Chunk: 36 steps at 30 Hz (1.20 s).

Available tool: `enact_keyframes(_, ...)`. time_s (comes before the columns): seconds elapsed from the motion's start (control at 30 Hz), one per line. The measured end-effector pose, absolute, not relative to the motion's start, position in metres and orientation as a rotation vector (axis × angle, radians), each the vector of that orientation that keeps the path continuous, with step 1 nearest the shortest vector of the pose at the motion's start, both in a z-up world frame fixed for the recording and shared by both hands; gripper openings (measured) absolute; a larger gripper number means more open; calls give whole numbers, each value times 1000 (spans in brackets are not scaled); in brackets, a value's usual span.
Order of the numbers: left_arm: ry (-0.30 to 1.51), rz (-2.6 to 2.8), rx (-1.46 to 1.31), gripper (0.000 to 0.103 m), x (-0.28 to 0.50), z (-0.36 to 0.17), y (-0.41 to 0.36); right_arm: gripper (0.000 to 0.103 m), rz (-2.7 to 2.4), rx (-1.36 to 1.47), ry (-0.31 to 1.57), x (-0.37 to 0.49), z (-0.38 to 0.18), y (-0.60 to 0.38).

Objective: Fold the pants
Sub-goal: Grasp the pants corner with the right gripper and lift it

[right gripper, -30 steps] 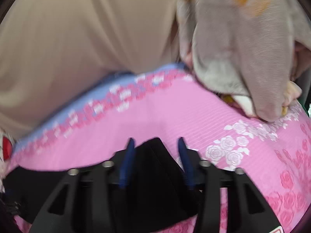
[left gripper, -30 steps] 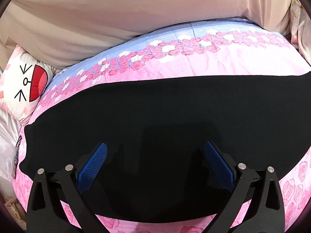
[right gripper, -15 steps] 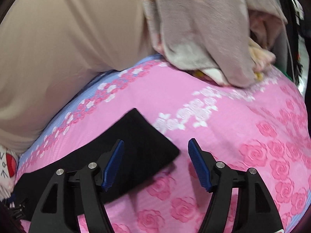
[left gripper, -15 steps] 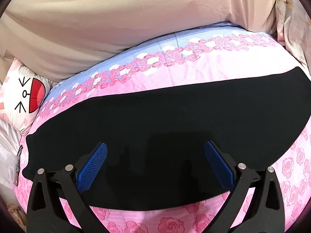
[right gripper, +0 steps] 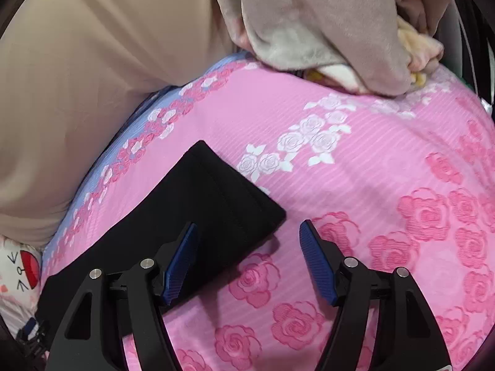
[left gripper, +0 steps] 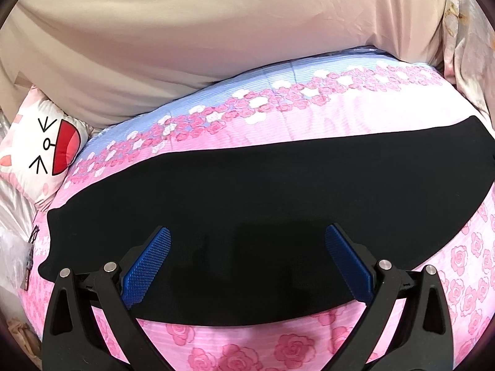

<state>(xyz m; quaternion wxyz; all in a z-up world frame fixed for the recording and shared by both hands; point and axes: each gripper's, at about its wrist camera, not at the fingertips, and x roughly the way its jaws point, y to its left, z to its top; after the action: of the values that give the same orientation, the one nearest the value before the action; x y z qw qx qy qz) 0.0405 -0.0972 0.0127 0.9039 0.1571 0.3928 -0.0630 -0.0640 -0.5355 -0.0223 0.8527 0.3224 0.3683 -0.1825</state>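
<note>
The black pants [left gripper: 263, 204] lie flat on the rose-print bed [right gripper: 355, 160], their end at ten o'clock of the empty, wide-apart right gripper [right gripper: 247, 238], the left gripper [left gripper: 247, 244] equally wide and empty.

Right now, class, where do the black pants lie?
The black pants lie flat across the pink rose bedspread in the left wrist view; their end sits left of centre in the right wrist view.

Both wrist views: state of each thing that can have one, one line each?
black pants: lying flat in a long strip on the bedspread, held by neither gripper.
left gripper: open, empty, above the pants.
right gripper: open, empty, by the pants' end; one finger over the cloth, the other over the bedspread.
floral bedspread: spread smooth under the pants.
grey blanket: bunched in a heap at the bedspread's far edge.
</note>
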Motion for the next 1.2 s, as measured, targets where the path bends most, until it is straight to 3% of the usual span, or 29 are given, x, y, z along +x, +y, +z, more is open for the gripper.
enact_keyframes(0.1, 820, -130, 304, 98, 45, 12, -90, 65, -379, 670, 780, -51, -23, -538)
enact_keyframes(0.13, 823, -127, 294, 98, 47, 11, -87, 57, -366, 661, 791, -44, -24, -537)
enact_keyframes(0.17, 827, -127, 286, 98, 48, 10, -85, 30, -363, 656, 800, -40, -25, -536)
enact_keyframes(0.2, 835, -128, 276, 98, 50, 9, -82, 18, -289, 726, 806, -35, -30, -537)
enact_keyframes(0.23, 848, -127, 260, 98, 53, 7, -77, 18, -271, 772, 792, -35, -31, -537)
enact_keyframes(0.4, 856, -94, 209, 98, 60, 2, -45, 17, -115, 831, 701, -30, 8, -499)
enact_keyframes(0.63, 874, -23, 100, 98, 75, -5, 22, 18, 303, 679, 750, 38, 76, -332)
enact_keyframes(0.77, 856, 31, 42, 98, 75, 0, 73, 19, 464, 522, 840, 76, 74, -215)
enact_keyframes(0.93, 846, 112, 1, 98, 72, 1, 135, 19, 591, 368, 1004, 98, 28, -88)
enact_keyframes(1.07, 845, 175, -10, 98, 68, -4, 175, 26, 549, 206, 1007, 86, 6, -39)
enact_keyframes(1.17, 855, 181, -35, 98, 68, -9, 193, 51, 576, 200, 997, 78, 17, -35)
enact_keyframes(1.2, 859, 177, -43, 98, 68, -10, 196, 53, 578, 204, 992, 73, 25, -35)
